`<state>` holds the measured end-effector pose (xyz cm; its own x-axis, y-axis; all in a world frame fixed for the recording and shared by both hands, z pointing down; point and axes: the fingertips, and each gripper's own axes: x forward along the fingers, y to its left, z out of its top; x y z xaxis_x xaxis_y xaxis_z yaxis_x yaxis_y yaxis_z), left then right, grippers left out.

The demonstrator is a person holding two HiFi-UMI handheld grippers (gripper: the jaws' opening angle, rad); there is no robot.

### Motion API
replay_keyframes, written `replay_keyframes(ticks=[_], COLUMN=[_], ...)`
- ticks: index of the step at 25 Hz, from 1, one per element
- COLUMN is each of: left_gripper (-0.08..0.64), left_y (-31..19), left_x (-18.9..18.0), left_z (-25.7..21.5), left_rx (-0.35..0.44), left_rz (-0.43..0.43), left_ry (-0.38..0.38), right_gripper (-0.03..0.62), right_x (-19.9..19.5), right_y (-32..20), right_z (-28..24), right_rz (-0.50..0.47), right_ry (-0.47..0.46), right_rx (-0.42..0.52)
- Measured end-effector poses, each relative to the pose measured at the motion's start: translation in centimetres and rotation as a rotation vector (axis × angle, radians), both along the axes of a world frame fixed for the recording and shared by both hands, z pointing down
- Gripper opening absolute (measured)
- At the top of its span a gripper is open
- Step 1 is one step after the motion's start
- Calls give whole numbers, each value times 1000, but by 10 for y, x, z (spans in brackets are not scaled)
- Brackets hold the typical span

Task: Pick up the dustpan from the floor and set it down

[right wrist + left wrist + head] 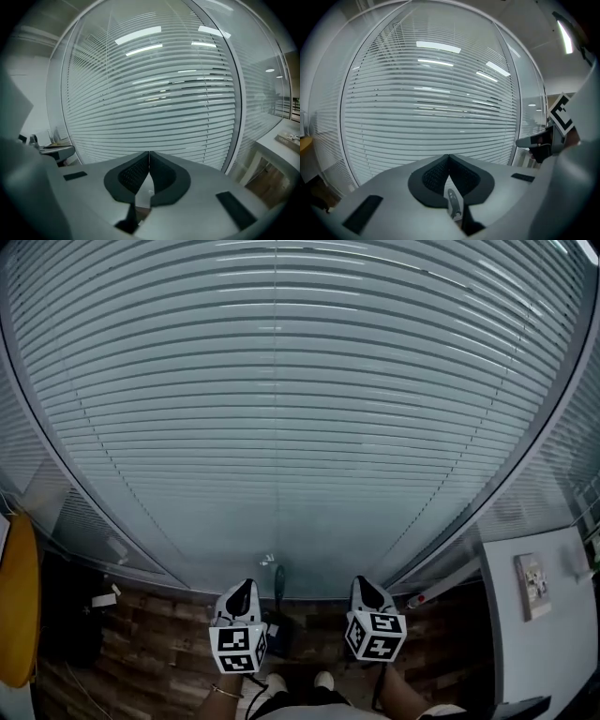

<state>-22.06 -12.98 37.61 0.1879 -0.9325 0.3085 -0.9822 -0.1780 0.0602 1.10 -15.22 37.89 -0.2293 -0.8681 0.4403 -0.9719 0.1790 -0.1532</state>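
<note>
Near edge: the person's shoes (273,681) stand on a dark wood floor (159,662).

Just beyond them are the left gripper (246,587) and the right gripper (362,581), side by side and angled down. Each gripper view shows the pads together, tip against tip, with nothing clamped.

The dustpan (278,620) is a dark shape on the floor between the two grippers, closer to the left one. Its thin handle (278,579) rises toward the far wall. The left gripper's marker cube (236,650) covers part of the pan.

Far: a glass wall with slatted blinds (281,409) stands right behind the dustpan. A white table (553,652) is at the right and a yellow rounded edge (19,606) at the left.

Risks, as judged from here:
- Shut jaws: if either gripper goes down without parting, the tips may hit the handle and knock the pan over or push it against the glass.
- Thin handle: a pinch high up or off-centre may let the pan swing or twist in the pads once it is lifted.
- Glass right behind: a reach that runs long, or a swinging lift, could hit the pane.
- Aim: both gripper views look mainly at the blinds, and the cube hides part of the pan, so lining up on the handle is poorly checked.
- Set-down spot: not evident. A drop at the floor's near edge would crowd the shoes.
</note>
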Motion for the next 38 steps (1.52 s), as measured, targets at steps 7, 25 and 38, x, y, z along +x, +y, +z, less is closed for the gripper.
replay_keyframes(ticks=[7, 25, 38], left_gripper=[18, 18, 18], left_y=[6, 41, 58], left_x=[-6, 4, 26], left_z=[32, 192, 243], left_rx=[-47, -176, -220], left_rz=[-16, -53, -24], left_ry=[-5, 21, -10], right_gripper=[32, 32, 32], right_x=[-7, -22, -3], right_y=[7, 50, 67], right_z=[34, 188, 236], right_rz=[-8, -82, -73], right_ry=[-1, 43, 45], right_rx=[-66, -213, -253])
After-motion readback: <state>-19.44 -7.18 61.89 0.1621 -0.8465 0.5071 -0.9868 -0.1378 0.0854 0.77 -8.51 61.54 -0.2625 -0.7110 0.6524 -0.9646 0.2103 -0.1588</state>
